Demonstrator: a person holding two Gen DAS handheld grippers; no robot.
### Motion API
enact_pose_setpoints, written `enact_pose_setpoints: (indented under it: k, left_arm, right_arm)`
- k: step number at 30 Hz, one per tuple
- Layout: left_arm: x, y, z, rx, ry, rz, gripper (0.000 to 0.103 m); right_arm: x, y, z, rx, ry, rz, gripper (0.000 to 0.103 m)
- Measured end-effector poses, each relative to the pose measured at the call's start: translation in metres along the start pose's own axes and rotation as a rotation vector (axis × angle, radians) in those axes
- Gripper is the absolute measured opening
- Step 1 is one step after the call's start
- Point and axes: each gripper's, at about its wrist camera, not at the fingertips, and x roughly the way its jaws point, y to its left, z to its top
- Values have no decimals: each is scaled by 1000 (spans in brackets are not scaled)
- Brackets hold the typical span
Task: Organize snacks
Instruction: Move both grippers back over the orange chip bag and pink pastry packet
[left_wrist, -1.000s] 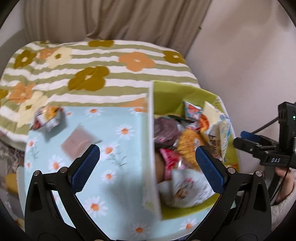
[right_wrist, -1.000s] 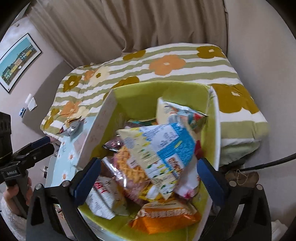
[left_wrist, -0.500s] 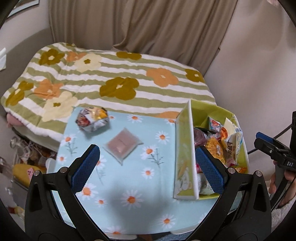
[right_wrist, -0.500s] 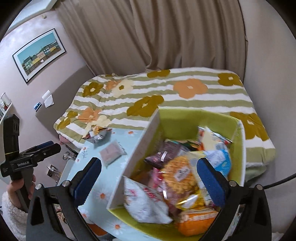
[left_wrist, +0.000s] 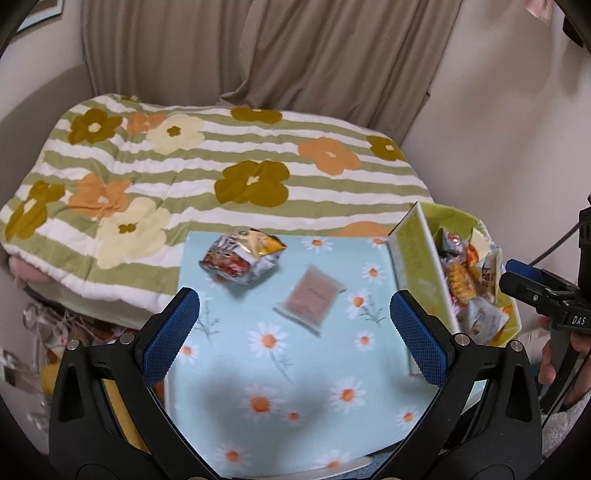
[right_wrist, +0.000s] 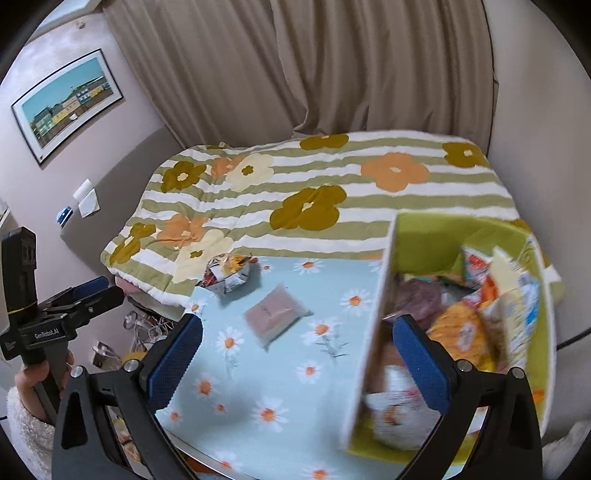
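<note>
A green box (left_wrist: 417, 254) full of snack packets (left_wrist: 461, 284) stands at the right edge of a table with a light blue daisy cloth (left_wrist: 280, 369). A crumpled silver and yellow snack bag (left_wrist: 240, 260) and a flat pink packet (left_wrist: 312, 295) lie loose on the cloth left of the box. My left gripper (left_wrist: 295, 332) is open and empty, held above the near part of the table. My right gripper (right_wrist: 299, 354) is open and empty, above the table by the box's left wall (right_wrist: 373, 325). The bag (right_wrist: 229, 273) and pink packet (right_wrist: 275, 314) also show in the right wrist view.
A bed with a striped flowered quilt (left_wrist: 207, 166) lies just behind the table. Beige curtains (left_wrist: 280, 51) hang at the back. A wall stands close on the right. Clutter (left_wrist: 40, 332) sits on the floor left of the table. A framed picture (right_wrist: 66, 99) hangs on the left wall.
Both grippers have pulled back and up from the box, staying open. The view has widened from the box's contents to the whole table, with the two loose packets now ahead.
</note>
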Motion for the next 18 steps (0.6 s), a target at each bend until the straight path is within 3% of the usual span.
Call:
enact_pose_setpoints:
  k: [8, 14, 18]
  left_arm:
    - [58, 49, 16, 85, 105, -59, 103]
    - [129, 60, 33, 168, 205, -98, 102]
    - [185, 59, 50, 249, 302, -123, 102]
  right_arm:
    - [64, 39, -9, 48, 81, -75, 103]
    - [123, 45, -22, 94, 146, -97, 103]
    - [168, 51, -27, 62, 177, -163, 103]
